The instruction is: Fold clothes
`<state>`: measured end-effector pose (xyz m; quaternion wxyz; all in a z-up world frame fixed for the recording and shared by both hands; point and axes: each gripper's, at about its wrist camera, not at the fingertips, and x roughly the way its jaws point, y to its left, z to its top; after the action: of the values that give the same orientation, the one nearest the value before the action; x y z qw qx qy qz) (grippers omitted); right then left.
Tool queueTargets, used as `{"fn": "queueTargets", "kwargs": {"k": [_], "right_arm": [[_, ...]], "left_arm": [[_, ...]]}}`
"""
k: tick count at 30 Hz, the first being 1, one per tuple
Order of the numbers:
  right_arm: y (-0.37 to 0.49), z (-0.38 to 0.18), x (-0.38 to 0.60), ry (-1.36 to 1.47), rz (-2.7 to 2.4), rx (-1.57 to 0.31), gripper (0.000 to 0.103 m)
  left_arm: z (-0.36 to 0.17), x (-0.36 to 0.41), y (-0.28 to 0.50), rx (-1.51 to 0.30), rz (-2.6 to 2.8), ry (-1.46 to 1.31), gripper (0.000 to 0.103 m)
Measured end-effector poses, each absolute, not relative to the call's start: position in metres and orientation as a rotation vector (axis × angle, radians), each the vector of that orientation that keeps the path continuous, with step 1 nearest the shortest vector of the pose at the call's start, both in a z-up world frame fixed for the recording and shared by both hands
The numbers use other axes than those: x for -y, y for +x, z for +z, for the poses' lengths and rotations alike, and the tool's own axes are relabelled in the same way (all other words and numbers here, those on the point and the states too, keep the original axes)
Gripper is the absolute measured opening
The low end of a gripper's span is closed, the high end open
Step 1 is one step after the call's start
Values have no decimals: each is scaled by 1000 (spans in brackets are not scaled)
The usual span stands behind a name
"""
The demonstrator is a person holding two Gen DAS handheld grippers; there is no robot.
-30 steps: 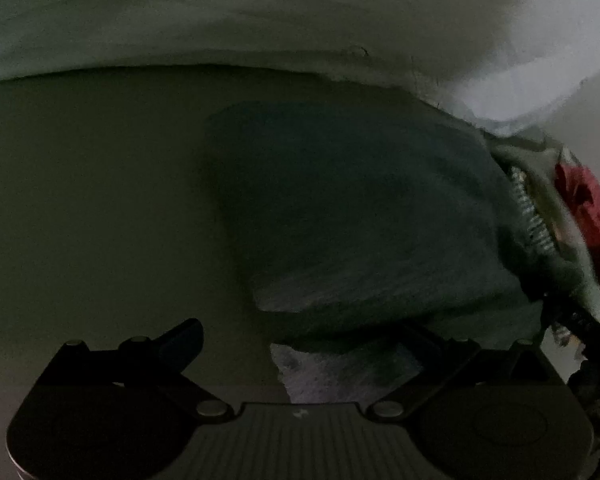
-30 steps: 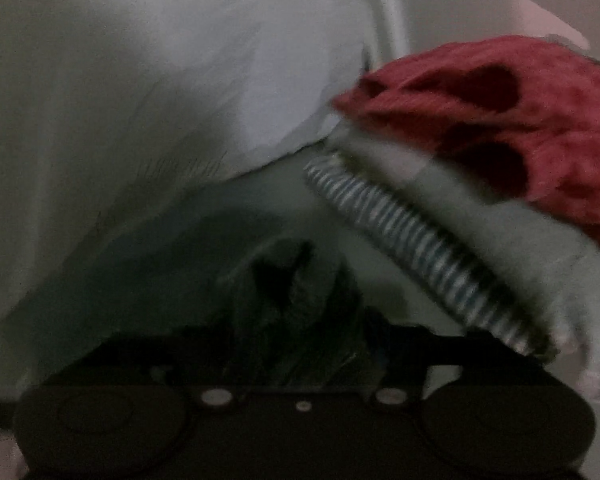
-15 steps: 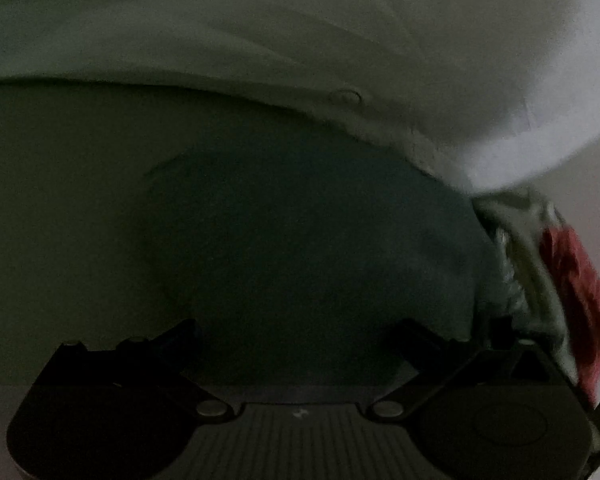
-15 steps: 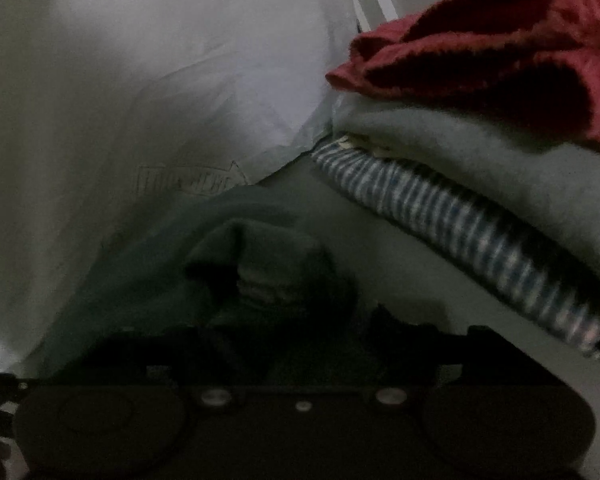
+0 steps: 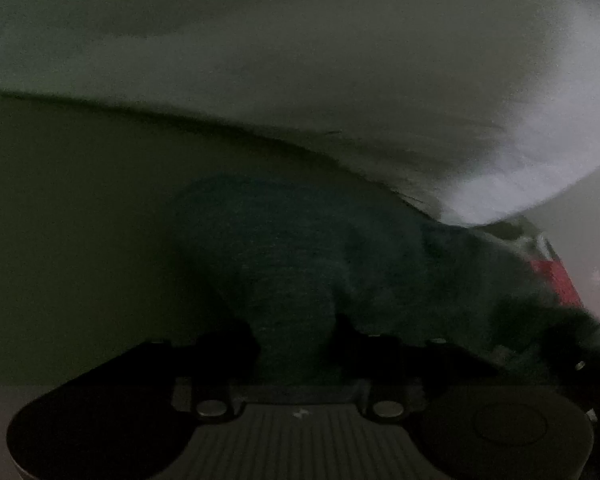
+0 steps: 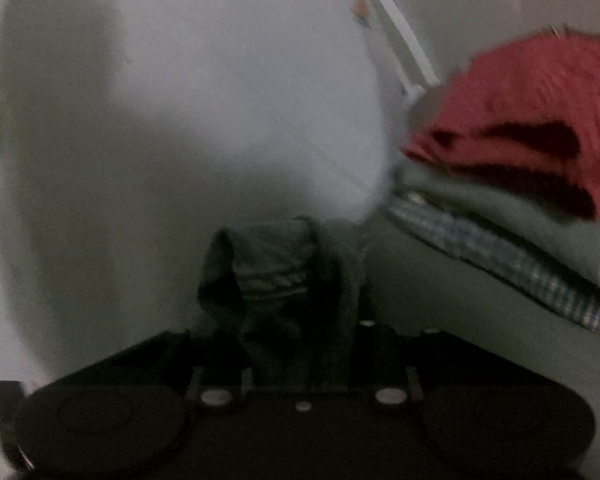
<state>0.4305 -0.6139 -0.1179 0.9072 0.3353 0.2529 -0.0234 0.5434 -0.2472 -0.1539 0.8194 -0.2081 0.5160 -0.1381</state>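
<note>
A dark green garment [image 5: 300, 248] lies bunched on the olive surface [image 5: 68, 220]. My left gripper [image 5: 296, 340] is shut on a fold of it; the cloth bulges between the fingers. In the right wrist view my right gripper [image 6: 296, 332] is shut on another bunched part of the same dark green garment [image 6: 268, 264], with a striped hem showing. The scene is dim and blurred.
A large white cloth [image 6: 180, 100] fills the back and also shows in the left wrist view [image 5: 340, 60]. A stack of folded clothes stands at the right: red garment [image 6: 540, 112], grey-green one [image 6: 520, 220], checked one [image 6: 500, 256].
My left gripper has moved in and closed on the green garment. My right gripper kept its hold and lifted the bunched cloth closer to the white cloth.
</note>
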Motion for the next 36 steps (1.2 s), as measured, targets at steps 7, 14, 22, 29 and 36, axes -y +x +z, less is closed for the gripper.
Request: {"fn": "queueTargets", "kwargs": {"k": [7, 14, 22, 29, 36], "right_arm": [[390, -49, 622, 658, -21, -365, 27], [334, 17, 653, 633, -63, -141, 27], [263, 42, 704, 656, -333, 114, 29], [296, -47, 722, 700, -588, -314, 83], [279, -80, 733, 525, -620, -475, 81]], "left_arm": [[-100, 266, 527, -1022, -421, -457, 36], [-12, 332, 544, -910, -666, -407, 35], [72, 479, 596, -798, -984, -269, 35], [17, 629, 647, -648, -785, 198, 54], [-30, 575, 635, -655, -827, 147, 77]]}}
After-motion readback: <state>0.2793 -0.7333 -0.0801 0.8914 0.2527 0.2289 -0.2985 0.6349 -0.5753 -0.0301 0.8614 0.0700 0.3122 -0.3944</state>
